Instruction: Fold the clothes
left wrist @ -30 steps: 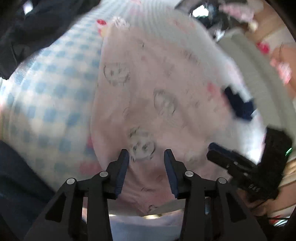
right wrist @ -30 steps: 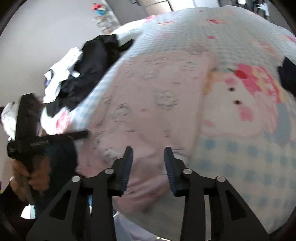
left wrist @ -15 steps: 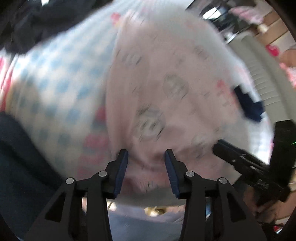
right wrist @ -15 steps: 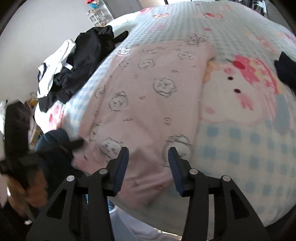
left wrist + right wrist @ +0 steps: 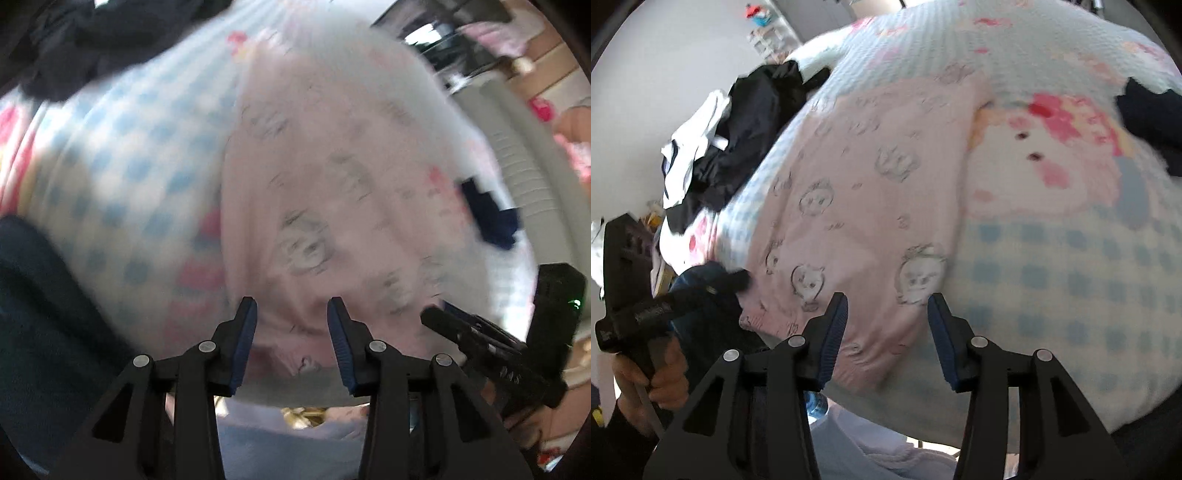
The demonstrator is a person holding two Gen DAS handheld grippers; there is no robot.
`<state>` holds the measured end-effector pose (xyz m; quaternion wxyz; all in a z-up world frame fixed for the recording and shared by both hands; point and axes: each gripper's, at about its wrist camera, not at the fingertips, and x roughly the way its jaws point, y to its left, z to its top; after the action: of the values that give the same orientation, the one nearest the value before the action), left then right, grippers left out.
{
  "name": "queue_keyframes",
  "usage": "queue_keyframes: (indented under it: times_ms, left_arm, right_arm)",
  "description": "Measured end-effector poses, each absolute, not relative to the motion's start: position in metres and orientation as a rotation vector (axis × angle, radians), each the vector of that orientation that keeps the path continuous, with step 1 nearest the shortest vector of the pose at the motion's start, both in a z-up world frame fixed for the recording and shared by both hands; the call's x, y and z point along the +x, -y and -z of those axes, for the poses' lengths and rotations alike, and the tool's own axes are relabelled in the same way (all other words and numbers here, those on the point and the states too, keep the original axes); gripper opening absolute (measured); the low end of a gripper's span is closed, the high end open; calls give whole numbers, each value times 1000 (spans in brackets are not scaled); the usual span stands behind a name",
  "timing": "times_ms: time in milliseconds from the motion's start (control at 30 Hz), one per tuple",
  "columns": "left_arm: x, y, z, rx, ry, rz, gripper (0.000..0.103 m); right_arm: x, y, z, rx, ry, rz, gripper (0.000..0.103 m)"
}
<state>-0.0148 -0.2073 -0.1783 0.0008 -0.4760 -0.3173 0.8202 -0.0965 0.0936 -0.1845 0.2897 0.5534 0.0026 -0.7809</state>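
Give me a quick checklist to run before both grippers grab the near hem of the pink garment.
1. Left gripper open: ok, nothing between its fingers.
2. Right gripper open: ok, nothing between its fingers.
3. Pink garment spread flat on the bedspread: ok, only small wrinkles at the near hem.
4. Both grippers lined up over the near hem: ok, hem lies between each pair of fingers.
5. Dark clothes pile clear of the garment: ok, it lies beside the far left corner.
6. Fingers touching the fabric: cannot tell; the left view is blurred.
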Motion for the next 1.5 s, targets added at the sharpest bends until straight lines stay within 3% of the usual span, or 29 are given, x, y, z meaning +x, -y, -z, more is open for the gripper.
queue_keyframes:
  times_ms: [67, 200, 400, 633, 800, 1100, 1333, 1500]
  left_arm:
    - [-14, 206, 183, -1514, 1013, -2569, 39]
    - [-11, 204, 193, -1553, 1046, -2555, 40]
    - [-7, 201, 208, -1610, 1096, -2533, 41]
    - [-49, 223, 195, -1546, 1019, -2587, 42]
    - [-79, 238, 186, -1500, 964, -2623, 42]
    - [-87, 236, 188, -1802, 626, -2776, 33]
    - [-60, 225, 176, -1624, 884, -2693, 34]
    - [-49, 212, 201, -1745, 891, -2664, 34]
  right_arm:
    - [-95, -90, 200, 1546, -60, 2041, 45]
    - [-107, -117, 196, 1618, 111, 2032, 44]
    - [-104, -110, 175, 1495, 139, 2092, 45]
    - [-123, -127, 174, 1535, 100, 2146, 45]
    - [-171, -123, 166, 1526, 91, 2249, 52]
    - [-179, -77, 206, 1615, -167, 2284, 52]
    - [-160, -101, 170, 1514, 55, 2261, 51]
    - [-118, -92, 196, 1547, -66, 2185, 48]
